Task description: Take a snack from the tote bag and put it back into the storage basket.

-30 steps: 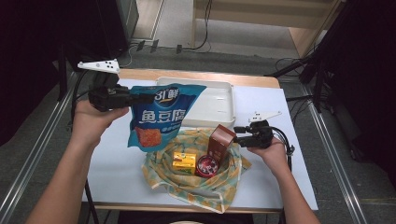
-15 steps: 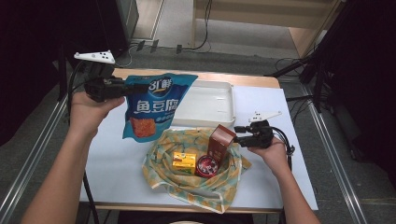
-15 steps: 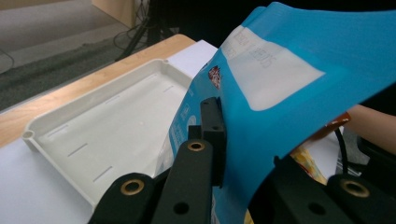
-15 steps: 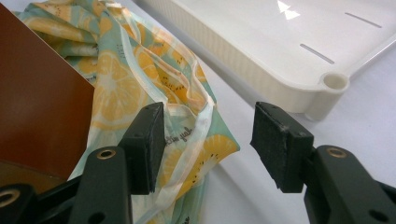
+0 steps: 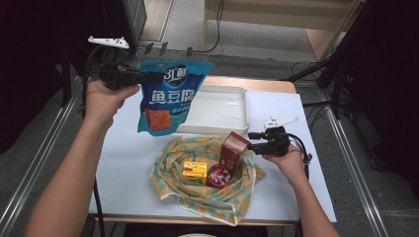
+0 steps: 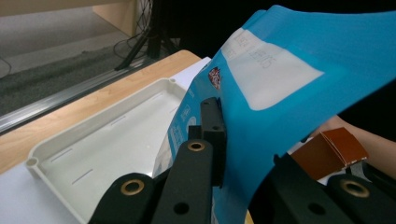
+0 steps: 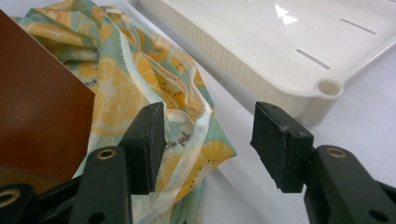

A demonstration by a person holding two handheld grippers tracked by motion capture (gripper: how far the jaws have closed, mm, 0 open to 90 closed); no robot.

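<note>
Blue snack bag point(image 5: 170, 96) hangs clamped in my left gripper point(image 5: 129, 76) above the white tray point(image 5: 237, 121). My right gripper point(image 5: 258, 143), jaws apart, rests beside the fruit-print cloth bag point(image 5: 197, 197) holding a brown box point(image 5: 233, 150).

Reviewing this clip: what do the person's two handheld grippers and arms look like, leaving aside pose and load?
Both are black handheld tools. The left gripper and right gripper each carry a pale three-cornered plate on top and trail a black cable. Up close, the right gripper's jaws are black bars with brass-coloured rivets and dark, roughened square pads; the left gripper has the same rivets. Both forearms are bare, with no sleeves or gloves visible.
</note>
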